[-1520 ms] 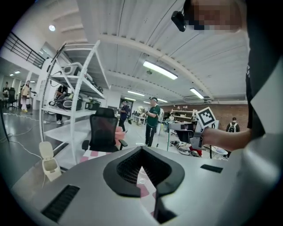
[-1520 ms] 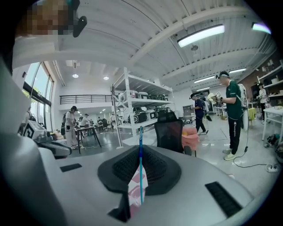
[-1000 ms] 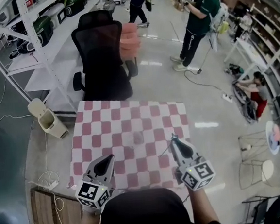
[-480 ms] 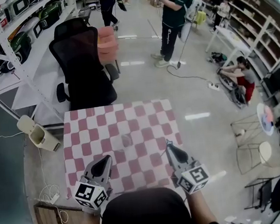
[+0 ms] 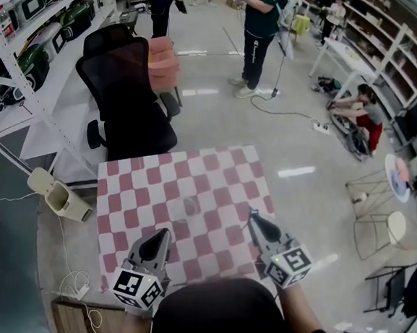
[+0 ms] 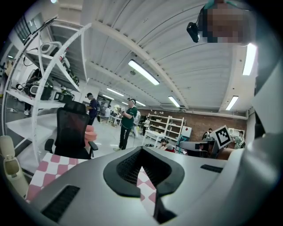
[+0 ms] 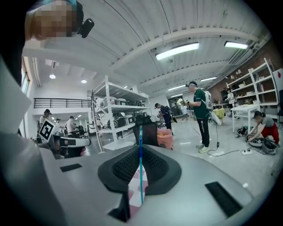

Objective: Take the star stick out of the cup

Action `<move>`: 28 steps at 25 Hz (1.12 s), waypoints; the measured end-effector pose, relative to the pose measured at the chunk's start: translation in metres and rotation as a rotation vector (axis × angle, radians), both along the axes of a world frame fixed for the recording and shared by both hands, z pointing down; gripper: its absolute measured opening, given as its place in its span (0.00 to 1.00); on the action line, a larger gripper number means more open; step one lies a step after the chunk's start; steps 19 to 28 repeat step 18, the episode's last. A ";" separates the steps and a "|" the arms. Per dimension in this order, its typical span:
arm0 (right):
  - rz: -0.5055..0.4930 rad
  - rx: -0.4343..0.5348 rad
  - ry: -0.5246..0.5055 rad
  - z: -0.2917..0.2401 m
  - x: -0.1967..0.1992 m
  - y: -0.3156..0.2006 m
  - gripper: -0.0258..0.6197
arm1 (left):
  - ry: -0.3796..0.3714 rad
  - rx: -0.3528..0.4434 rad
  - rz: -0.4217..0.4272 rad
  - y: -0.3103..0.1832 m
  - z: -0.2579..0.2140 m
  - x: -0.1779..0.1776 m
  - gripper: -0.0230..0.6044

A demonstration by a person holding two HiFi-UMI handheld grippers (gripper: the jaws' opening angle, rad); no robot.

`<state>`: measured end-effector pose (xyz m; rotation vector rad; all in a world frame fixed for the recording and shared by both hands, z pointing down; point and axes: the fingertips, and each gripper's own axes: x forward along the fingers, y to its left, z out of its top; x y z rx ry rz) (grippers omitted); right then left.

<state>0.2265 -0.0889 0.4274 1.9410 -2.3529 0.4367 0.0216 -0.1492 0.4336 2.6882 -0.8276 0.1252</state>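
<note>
Grey left tongs (image 5: pixel 161 237) sat at the lower left of the head view and right tongs (image 5: pixel 253 216) at the lower right. Both were held near level and aimed up the frame over the near edge of the checked bench (image 5: pixel 125 206). The left tongs were closed with nothing between them. The right tongs were clamped on the star stick (image 7: pixel 141 167), a thin blue rod. In the right gripper view it stood upright, its long axis running from the pads toward the top of the frame; its star end could not be made out. Farther on, near the bench's centre, stood a clear cup (image 5: pixel 190 206), well apart from both tongs, with checked cloth reaching the bench edges on every side. Past the far edge a black office chair (image 5: pixel 126 97) stood close against the bench, and open floor (image 5: pixel 300 139) lay to its right.
</note>
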 end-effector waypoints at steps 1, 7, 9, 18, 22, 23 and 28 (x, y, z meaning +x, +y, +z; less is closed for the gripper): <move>-0.003 0.000 -0.001 0.000 -0.001 -0.001 0.09 | -0.002 -0.002 -0.002 0.001 0.000 -0.001 0.10; -0.017 -0.003 -0.014 0.002 -0.010 -0.005 0.09 | -0.003 -0.007 -0.009 0.003 0.000 -0.006 0.10; -0.024 -0.004 -0.015 0.002 -0.012 -0.006 0.09 | -0.012 -0.002 -0.008 0.005 0.000 -0.007 0.10; -0.043 0.002 -0.019 0.001 -0.019 -0.011 0.09 | 0.019 -0.038 -0.019 0.000 0.000 -0.012 0.10; -0.043 0.002 -0.019 0.001 -0.019 -0.011 0.09 | 0.019 -0.038 -0.019 0.000 0.000 -0.012 0.10; -0.043 0.002 -0.019 0.001 -0.019 -0.011 0.09 | 0.019 -0.038 -0.019 0.000 0.000 -0.012 0.10; -0.043 0.002 -0.019 0.001 -0.019 -0.011 0.09 | 0.019 -0.038 -0.019 0.000 0.000 -0.012 0.10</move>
